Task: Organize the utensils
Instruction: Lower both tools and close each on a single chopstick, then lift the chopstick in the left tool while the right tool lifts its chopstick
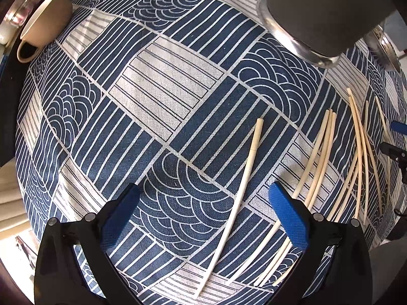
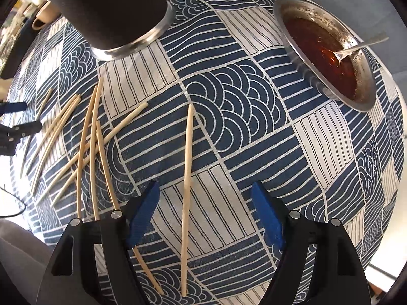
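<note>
Pale chopsticks lie scattered on a blue and white patterned tablecloth (image 1: 162, 96). One chopstick (image 1: 244, 178) lies alone between the fingers of my left gripper (image 1: 203, 200), which is open and points down at the cloth. Three more (image 1: 320, 157) lie just right of its right finger. In the right wrist view a single chopstick (image 2: 187, 167) lies between the blue pads of my right gripper (image 2: 204, 190), nearer the left pad; the pads do not touch it, so the gripper is open. A crossed heap of chopsticks (image 2: 84, 139) lies to its left. A dark cylinder with a metal rim (image 1: 325, 12) (image 2: 114, 7) stands beyond.
A metal bowl (image 2: 295, 40) of red sauce with a spoon (image 2: 361, 45) in it stands at the far right of the right wrist view. A beige mug (image 1: 43, 20) sits at the far left in the left wrist view, near the table's edge.
</note>
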The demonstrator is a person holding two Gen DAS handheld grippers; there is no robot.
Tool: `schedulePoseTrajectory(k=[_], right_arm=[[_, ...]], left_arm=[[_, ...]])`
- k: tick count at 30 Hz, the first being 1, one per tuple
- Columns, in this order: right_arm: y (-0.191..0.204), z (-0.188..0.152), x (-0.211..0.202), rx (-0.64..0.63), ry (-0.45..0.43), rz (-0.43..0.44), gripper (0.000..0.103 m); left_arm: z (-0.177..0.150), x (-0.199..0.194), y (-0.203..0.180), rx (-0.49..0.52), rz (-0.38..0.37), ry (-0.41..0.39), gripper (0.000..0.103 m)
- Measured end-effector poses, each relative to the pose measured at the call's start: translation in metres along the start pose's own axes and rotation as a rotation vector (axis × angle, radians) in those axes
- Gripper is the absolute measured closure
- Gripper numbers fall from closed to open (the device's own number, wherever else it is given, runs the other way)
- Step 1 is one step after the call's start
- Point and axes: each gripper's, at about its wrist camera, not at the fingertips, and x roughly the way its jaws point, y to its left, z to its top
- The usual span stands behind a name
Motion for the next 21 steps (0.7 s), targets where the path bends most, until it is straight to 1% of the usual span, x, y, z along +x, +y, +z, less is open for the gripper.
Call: schedulePoseTrajectory(k=[1,3,5,6,7,8,9,10,11,12,13,14,15,16,18,21], right_arm=[[0.0,-0.001,0.0,-0.003,0.003,0.0,0.033],[0.002,0.0,0.001,-0.013,0.01,0.0,0.033],[0.004,-0.001,0.002,-0.035,0.016,0.0,0.037],[0.004,-0.002,0.0,-0.044,0.02,0.001,0.04],[0.004,-0.002,-0.001,-0.051,0.025,0.002,0.048],[0.003,-0.002,-0.003,-0.056,0.03,0.002,0.057],[0.002,-0.002,-0.004,-0.065,0.035,0.003,0.061],[0.002,-0.002,-0.005,-0.073,0.039,0.003,0.069],[0.004,-0.002,-0.005,-0.087,0.045,0.006,0.081],[0.006,-0.001,-0.006,-0.101,0.048,0.005,0.088],[0.007,-0.001,-0.007,-0.113,0.051,0.0,0.094],[0.009,-0.001,-0.007,-0.127,0.05,-0.006,0.094],[0.01,-0.002,-0.007,-0.131,0.049,-0.004,0.095],[0.01,-0.002,-0.008,-0.129,0.047,0.0,0.095],[0.01,-0.004,-0.008,-0.118,0.042,0.014,0.095],[0.002,-0.007,-0.011,-0.072,0.037,0.047,0.099]], left_arm=[[-0.001,-0.001,-0.001,0.02,0.0,-0.008,0.004],[-0.003,-0.002,-0.004,0.043,-0.004,0.005,0.005],[-0.004,-0.003,-0.008,0.066,-0.006,0.015,0.008],[-0.005,-0.005,-0.015,0.079,-0.007,0.018,0.013],[-0.006,-0.011,-0.025,0.091,-0.007,0.02,0.02],[-0.006,-0.014,-0.028,0.11,-0.008,0.025,0.023],[-0.005,-0.017,-0.031,0.127,-0.01,0.029,0.03],[-0.002,-0.022,-0.031,0.14,-0.01,0.032,0.036],[-0.002,-0.025,-0.035,0.152,-0.011,0.037,0.04],[-0.002,-0.028,-0.035,0.162,-0.015,0.04,0.051],[-0.003,-0.033,-0.036,0.174,-0.018,0.047,0.066],[-0.007,-0.035,-0.037,0.183,-0.024,0.051,0.077],[-0.011,-0.038,-0.039,0.192,-0.032,0.065,0.095],[-0.011,-0.039,-0.037,0.185,-0.047,0.08,0.098],[-0.01,-0.041,-0.034,0.168,-0.076,0.081,0.098],[-0.012,-0.044,-0.03,0.146,-0.106,0.092,0.099]])
